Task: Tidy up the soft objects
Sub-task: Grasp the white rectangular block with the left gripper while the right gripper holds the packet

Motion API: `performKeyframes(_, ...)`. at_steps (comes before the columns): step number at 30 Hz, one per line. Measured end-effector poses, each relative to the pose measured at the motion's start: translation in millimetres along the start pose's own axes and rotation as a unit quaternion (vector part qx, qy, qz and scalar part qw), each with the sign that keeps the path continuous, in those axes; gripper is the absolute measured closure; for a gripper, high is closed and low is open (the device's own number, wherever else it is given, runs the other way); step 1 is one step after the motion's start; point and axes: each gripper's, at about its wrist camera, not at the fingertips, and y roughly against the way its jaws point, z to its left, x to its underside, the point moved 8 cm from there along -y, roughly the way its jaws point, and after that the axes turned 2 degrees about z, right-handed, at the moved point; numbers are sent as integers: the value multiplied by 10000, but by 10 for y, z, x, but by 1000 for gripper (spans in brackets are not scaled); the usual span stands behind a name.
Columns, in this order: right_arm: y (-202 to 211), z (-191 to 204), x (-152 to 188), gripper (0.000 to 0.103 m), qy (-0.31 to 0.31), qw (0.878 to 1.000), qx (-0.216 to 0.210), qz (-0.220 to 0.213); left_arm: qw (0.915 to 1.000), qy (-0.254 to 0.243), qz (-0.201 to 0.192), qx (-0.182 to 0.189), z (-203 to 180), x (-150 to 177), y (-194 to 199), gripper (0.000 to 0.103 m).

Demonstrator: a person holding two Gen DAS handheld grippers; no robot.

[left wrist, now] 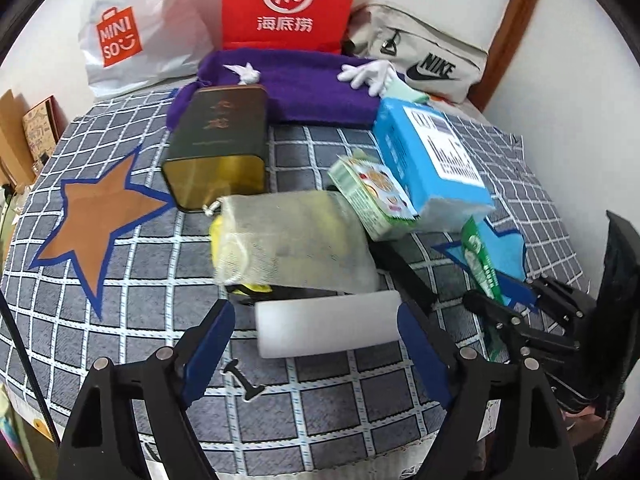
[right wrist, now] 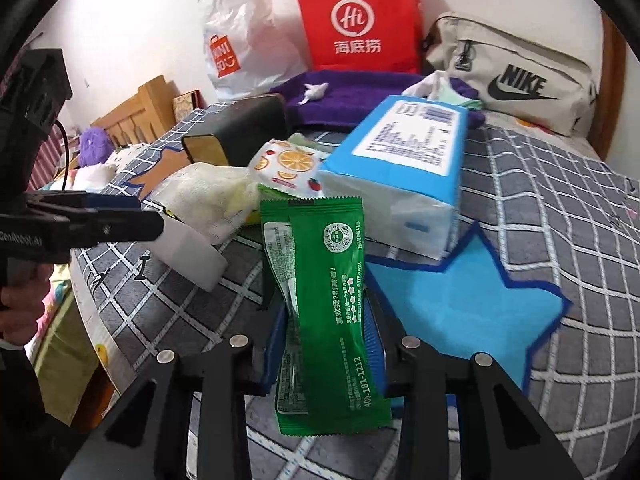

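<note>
Your right tool (right wrist: 324, 344) is clamped on a green snack packet (right wrist: 326, 304), holding it upright above the checked bed cover (right wrist: 560, 216), just in front of the blue star patch (right wrist: 460, 308). Your left tool (left wrist: 316, 334) stands wide, its blue pads either side of a white foam block (left wrist: 328, 328) lying on the cover; whether the right-hand pad touches it is unclear. Behind the block lie a mesh pouch (left wrist: 292, 236), a fruit-print tissue pack (left wrist: 372, 196) and a blue tissue pack (left wrist: 432, 160).

Glossy green plastic packet (right wrist: 326, 304); matt white foam block (left wrist: 328, 324); checked woven cloth bedcover (left wrist: 320, 392).
</note>
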Motion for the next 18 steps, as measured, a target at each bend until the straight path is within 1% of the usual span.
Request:
performKeyframes(5,49,-61,47,67,-64,10000,0,-40,9996,-174,84,-201,-73,36,-102,20)
performKeyframes(7,49,-70,64,67,-85,10000,-5,-42,9997,-176,101,-146,-103,40,-145,16)
performKeyframes(12,49,-80,77,67,-129,9999,-25,-27,9995,-293,67,-80,-176,44,-195,14)
performKeyframes(13,50,-84,77,67,-126,9999,-12,-26,9996,-288,28,-69,-174,43,-193,14)
performKeyframes(18,42,-106,91,68,-163,9999,43,15,9996,-212,-131,164,-144,8,-177,22)
